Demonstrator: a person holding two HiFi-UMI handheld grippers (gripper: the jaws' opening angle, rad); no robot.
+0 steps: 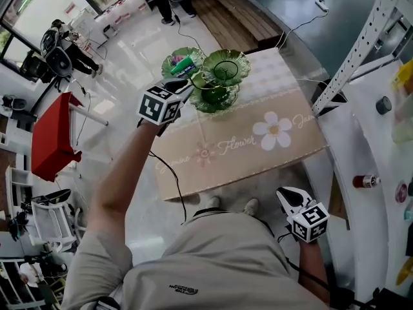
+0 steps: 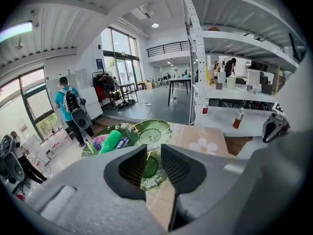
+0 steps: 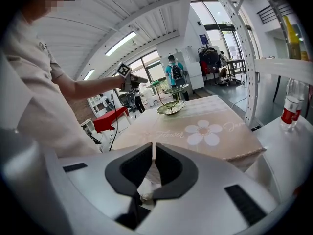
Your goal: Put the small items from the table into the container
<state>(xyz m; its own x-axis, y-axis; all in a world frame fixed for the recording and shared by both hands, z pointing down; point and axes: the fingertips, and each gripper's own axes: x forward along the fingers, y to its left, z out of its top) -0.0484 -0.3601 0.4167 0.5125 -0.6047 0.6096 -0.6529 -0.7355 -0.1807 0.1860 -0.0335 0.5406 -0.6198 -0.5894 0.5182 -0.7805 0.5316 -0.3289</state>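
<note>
Rack post (image 1: 358,47) by tbl (image 1: 258,157), red bench (image 1: 55,137) nearby

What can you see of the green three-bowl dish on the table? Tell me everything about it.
The green dish looks like translucent glass: three scallop-rimmed bowls joined in a cluster, with a thin loop handle at the middle. It stands upright on the flowered tablecloth near the table's far edge. Its left bowl holds a green tube and small colourful packets; the other two look empty. The left gripper hovers close, jaws apart, not gripping it.
</note>
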